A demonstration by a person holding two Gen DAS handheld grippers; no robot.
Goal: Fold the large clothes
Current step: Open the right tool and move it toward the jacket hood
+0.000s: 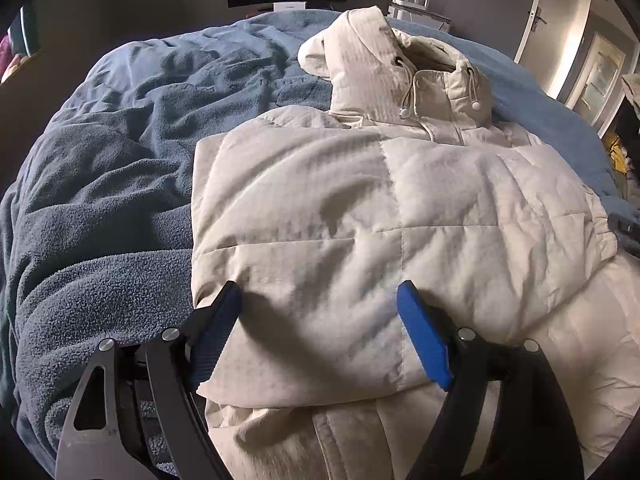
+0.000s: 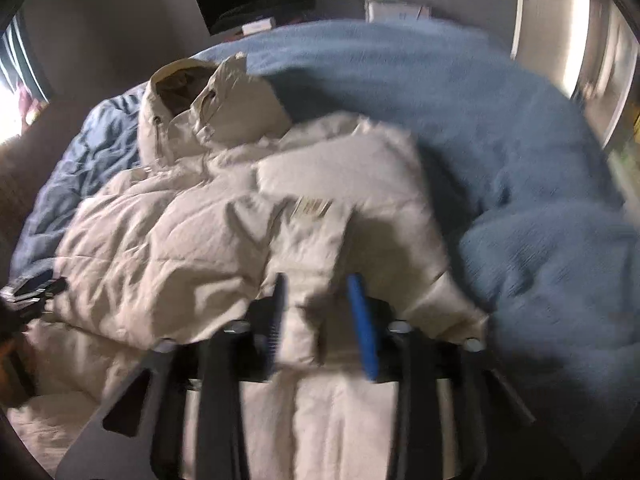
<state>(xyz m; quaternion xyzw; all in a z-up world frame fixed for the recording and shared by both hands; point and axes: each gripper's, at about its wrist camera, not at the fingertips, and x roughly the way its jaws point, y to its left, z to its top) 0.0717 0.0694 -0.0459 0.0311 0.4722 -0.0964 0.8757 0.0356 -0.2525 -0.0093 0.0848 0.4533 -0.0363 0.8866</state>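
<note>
Now both grippers, left gripper (image 1: 320, 294) and right gripper (image 2: 316, 284), stand released over the jacket (image 1: 360, 208); regrip the hem evenly, fold slowly.

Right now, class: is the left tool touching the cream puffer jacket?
Cannot tell. In the left wrist view the left tool stands wide open over the jacket, casting shadow on it, but no plain contact or gap shows.

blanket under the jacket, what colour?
Blue fleece blanket; clearest in the left wrist view.
</note>
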